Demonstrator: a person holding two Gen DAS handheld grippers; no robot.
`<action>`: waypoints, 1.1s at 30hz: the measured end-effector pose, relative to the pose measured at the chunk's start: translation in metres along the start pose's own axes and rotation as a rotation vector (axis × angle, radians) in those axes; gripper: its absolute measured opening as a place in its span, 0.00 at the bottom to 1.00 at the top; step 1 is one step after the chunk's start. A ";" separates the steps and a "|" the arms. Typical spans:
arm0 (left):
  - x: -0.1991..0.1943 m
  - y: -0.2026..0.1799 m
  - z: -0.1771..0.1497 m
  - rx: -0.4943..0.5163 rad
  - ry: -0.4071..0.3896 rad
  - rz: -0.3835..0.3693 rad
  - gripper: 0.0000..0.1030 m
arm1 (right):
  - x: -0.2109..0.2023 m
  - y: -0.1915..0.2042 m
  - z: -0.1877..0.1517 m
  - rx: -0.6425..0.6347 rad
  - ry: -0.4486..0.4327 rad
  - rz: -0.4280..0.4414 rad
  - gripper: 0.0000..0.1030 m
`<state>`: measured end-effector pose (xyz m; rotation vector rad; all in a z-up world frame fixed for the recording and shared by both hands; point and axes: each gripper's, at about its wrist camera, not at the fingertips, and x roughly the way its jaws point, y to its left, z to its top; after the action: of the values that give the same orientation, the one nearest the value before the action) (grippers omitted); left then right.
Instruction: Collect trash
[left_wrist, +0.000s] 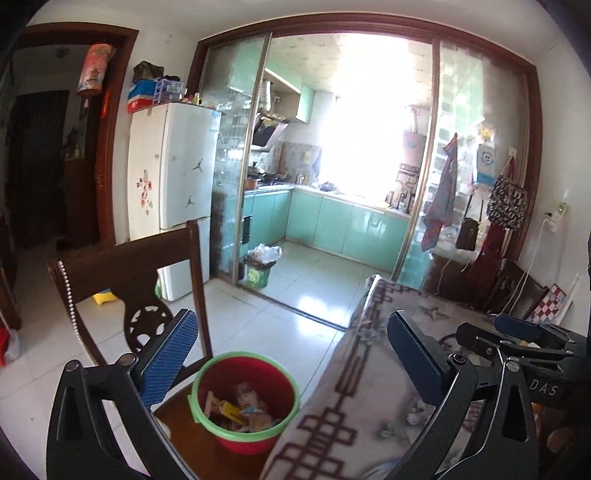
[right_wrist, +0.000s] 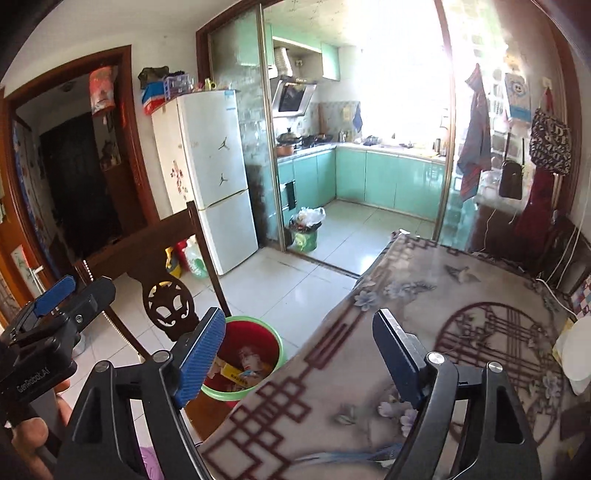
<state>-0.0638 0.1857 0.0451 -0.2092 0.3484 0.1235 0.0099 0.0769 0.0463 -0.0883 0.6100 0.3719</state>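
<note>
Red plastic with a green rim, the bucket (left_wrist: 245, 400) is sitting on the wooden seat of a dark chair (left_wrist: 125, 273), at about 6 o'clock in the left wrist view and 7 o'clock in the right wrist view. Wrappers and paper scraps (left_wrist: 242, 410) are lying inside it, a yellow packet among them. Just beside the bucket, at its 3 o'clock, the edge of the table (right_wrist: 424, 288) is showing, covered by a beige cloth with a dark red lattice border and pale flowers.

The left gripper (left_wrist: 291, 363) is hovering over the gap between chair and table, its jaws standing wide apart and holding nothing; the bucket is showing between its blue pads. The right gripper (right_wrist: 299, 360) is hanging above the table's near edge, its jaws likewise spread and empty. Each gripper is appearing in the other's view: the right at 3 o'clock, the left at 9 o'clock.

Farther out, at 12 o'clock, a sliding glass door is opening onto a kitchen with mint green cabinets. A green bin (right_wrist: 306, 236) lined with a plastic bag is standing at its threshold. A white fridge (right_wrist: 214, 173) is standing at 10 o'clock.
</note>
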 end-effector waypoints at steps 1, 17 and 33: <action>-0.005 -0.010 0.002 -0.008 -0.011 -0.020 1.00 | -0.014 -0.009 0.000 0.007 -0.015 -0.002 0.80; -0.033 -0.116 0.013 0.047 -0.039 -0.167 1.00 | -0.157 -0.112 -0.001 0.104 -0.134 -0.140 0.80; -0.047 -0.141 0.029 0.089 -0.066 -0.058 1.00 | -0.167 -0.129 0.005 0.122 -0.130 -0.203 0.80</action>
<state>-0.0757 0.0511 0.1136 -0.1269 0.2815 0.0572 -0.0665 -0.0943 0.1422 -0.0088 0.4891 0.1417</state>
